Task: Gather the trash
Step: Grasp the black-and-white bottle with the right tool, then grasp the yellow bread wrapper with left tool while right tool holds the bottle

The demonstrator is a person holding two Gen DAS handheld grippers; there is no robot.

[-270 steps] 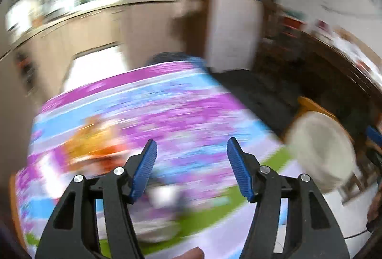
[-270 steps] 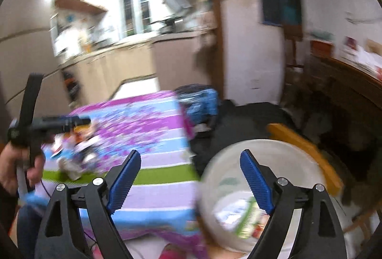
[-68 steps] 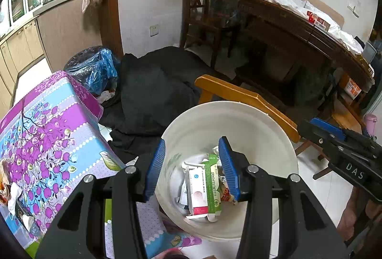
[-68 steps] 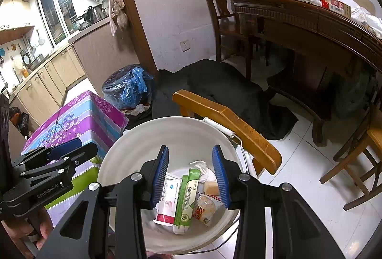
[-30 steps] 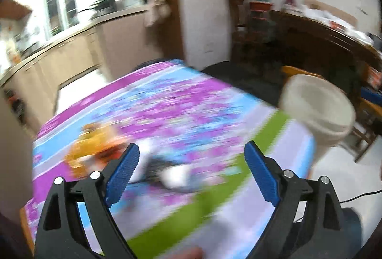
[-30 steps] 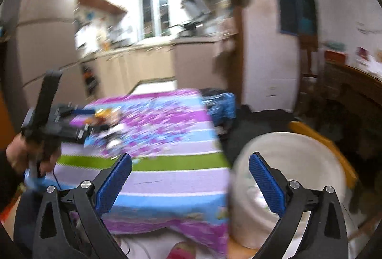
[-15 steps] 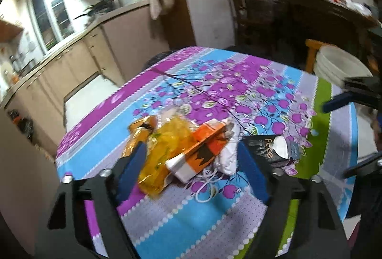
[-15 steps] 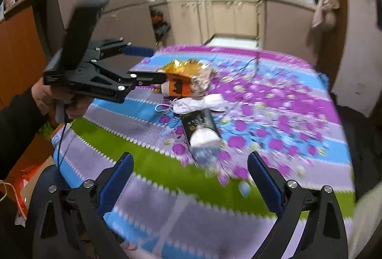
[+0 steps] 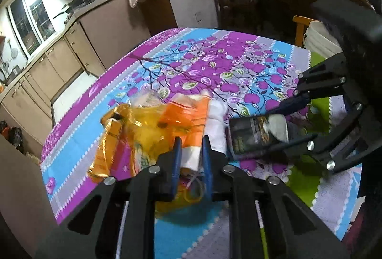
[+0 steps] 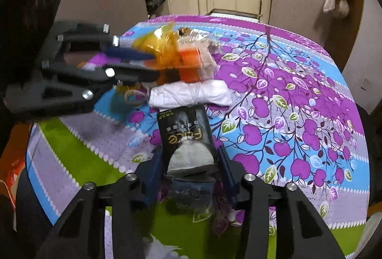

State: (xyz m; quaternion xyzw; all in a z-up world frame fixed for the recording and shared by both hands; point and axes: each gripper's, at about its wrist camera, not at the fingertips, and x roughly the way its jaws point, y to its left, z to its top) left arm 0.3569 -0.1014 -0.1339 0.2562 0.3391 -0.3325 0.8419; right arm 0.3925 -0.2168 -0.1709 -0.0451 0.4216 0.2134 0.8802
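Tabletop [image 9: 250, 54] with purple floral cloth; white bucket [image 9: 317, 39] beyond far edge, beside wooden chair.

Trash heap mid-cloth: yellow wrapper [image 9: 143, 130], orange packet [image 9: 188, 123], white bundle [image 10: 191, 93], black sachet [image 10: 185, 130].

Left gripper [image 9: 191, 158]: jaws narrowed on orange packet's near end. Right gripper [image 10: 191, 166]: jaws closed around black sachet's near end.

Advice: confirm firm pinch both sides, lift straight up, slowly. Film is slippery; yellow wrapper likely to drag along or snag. Carry low toward bucket.
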